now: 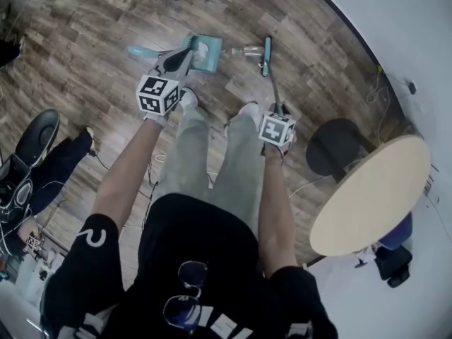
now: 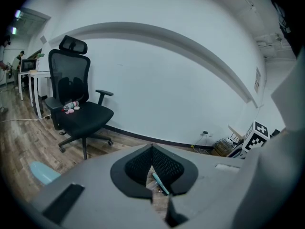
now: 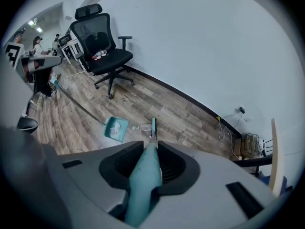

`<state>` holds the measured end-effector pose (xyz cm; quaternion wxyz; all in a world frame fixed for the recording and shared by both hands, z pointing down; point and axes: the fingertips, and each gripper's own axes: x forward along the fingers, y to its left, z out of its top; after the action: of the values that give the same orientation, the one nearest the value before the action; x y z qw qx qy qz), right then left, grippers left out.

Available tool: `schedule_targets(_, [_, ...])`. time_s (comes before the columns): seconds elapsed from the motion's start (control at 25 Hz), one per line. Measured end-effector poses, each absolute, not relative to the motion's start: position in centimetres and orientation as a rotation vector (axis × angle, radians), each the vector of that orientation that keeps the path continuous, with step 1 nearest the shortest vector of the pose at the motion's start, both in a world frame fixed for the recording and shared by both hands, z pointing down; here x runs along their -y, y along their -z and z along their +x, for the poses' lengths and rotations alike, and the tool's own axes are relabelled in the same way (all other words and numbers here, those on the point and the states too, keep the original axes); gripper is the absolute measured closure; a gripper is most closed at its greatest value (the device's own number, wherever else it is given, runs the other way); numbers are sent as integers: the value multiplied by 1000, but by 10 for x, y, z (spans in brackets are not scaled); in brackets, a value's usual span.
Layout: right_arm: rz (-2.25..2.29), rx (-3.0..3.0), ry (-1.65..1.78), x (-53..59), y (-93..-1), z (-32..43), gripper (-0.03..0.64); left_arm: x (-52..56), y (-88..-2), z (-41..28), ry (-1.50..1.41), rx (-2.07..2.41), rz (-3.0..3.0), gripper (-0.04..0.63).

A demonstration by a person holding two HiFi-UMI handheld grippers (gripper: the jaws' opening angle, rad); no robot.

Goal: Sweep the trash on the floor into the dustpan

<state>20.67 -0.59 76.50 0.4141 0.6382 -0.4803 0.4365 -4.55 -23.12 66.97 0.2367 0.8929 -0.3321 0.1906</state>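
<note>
right hand-held gripper (image 3: 151, 148) clamps broom handle (image 3: 143, 185) | left hand-held gripper (image 2: 152, 152) pinches dustpan handle (image 3: 81, 106) | broom (image 3: 153, 126) likely light, stiff; hold high

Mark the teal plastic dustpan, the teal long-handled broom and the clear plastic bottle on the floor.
teal plastic dustpan (image 1: 212, 63): head view, bare part of its tray.
teal long-handled broom (image 1: 266, 56): head view, its brush head.
clear plastic bottle (image 1: 248, 51): head view, middle of its body.
</note>
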Motion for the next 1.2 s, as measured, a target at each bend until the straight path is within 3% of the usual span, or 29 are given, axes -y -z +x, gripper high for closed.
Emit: schedule_targets(1.2, [1652,1377,-1361,29,-765,34,531,224,-646,-150,-527,867,2477,598])
